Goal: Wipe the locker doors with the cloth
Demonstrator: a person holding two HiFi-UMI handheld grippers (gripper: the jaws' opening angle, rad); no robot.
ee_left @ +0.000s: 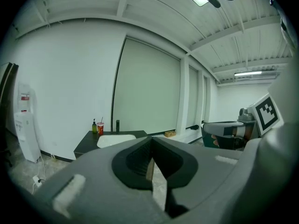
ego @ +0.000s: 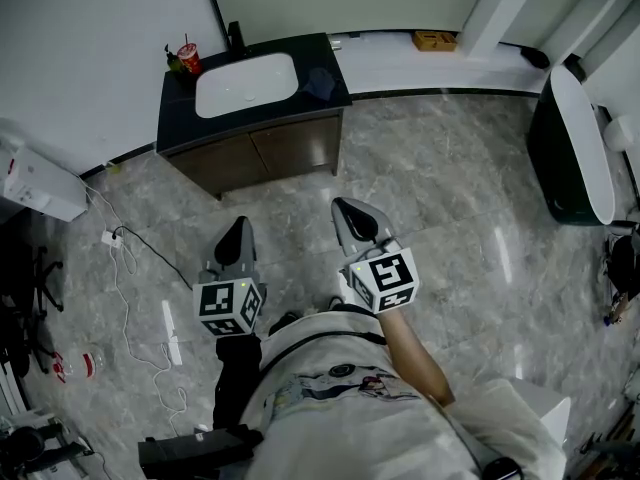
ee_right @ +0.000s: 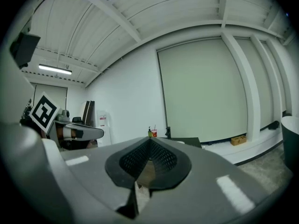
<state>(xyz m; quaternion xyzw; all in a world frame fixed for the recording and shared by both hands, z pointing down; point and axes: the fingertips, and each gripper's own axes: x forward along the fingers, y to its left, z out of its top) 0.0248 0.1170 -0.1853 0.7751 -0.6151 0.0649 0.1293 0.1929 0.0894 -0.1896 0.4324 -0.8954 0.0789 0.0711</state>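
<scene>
You're holding the left tongs (ego: 239, 226) and right tongs (ego: 349, 210) over the marble floor (ego: 450, 198), both pinched closed and gripping nothing.
Up ahead, a red cup (ego: 188, 58) is sitting on the dark tabletop (ego: 181, 110) left of the white basin (ego: 246, 84). What looks like the dark cloth (ego: 320, 83) is lying just right of it, above the brown doors (ego: 265, 153) and well apart from both tongs.
</scene>
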